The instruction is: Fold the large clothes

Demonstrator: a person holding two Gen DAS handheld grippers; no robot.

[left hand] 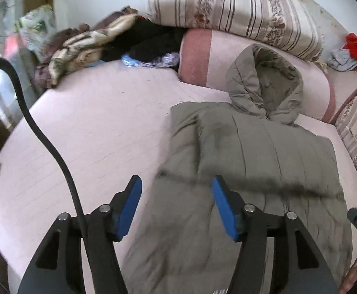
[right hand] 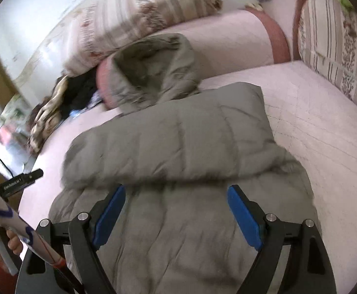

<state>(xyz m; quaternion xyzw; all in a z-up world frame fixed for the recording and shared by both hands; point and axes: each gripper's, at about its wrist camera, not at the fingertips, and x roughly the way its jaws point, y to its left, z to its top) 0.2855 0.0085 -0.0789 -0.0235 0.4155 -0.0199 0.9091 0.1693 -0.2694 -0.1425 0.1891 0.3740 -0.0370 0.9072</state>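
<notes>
The olive hooded puffer coat (left hand: 251,152) is lying flat on the pink bed sheet (left hand: 92,127), hood up against the pink bolster (left hand: 198,56). Left gripper (left hand: 176,183) and right gripper (right hand: 176,191) both hang over its lower half, spread wide, holding nothing. The hem's cut off behind the fingers, and everything's pretty motion-blurred. The clothes pile (left hand: 92,41) at the head is hard to make out.

puffer jacket (left hand: 251,152): matt quilted olive cloth | bedsheet (left hand: 92,127): pale pink stitched cloth | gripper pads (right hand: 109,218): smooth blue plastic | striped quilt (left hand: 239,7): woven floral cloth
</notes>
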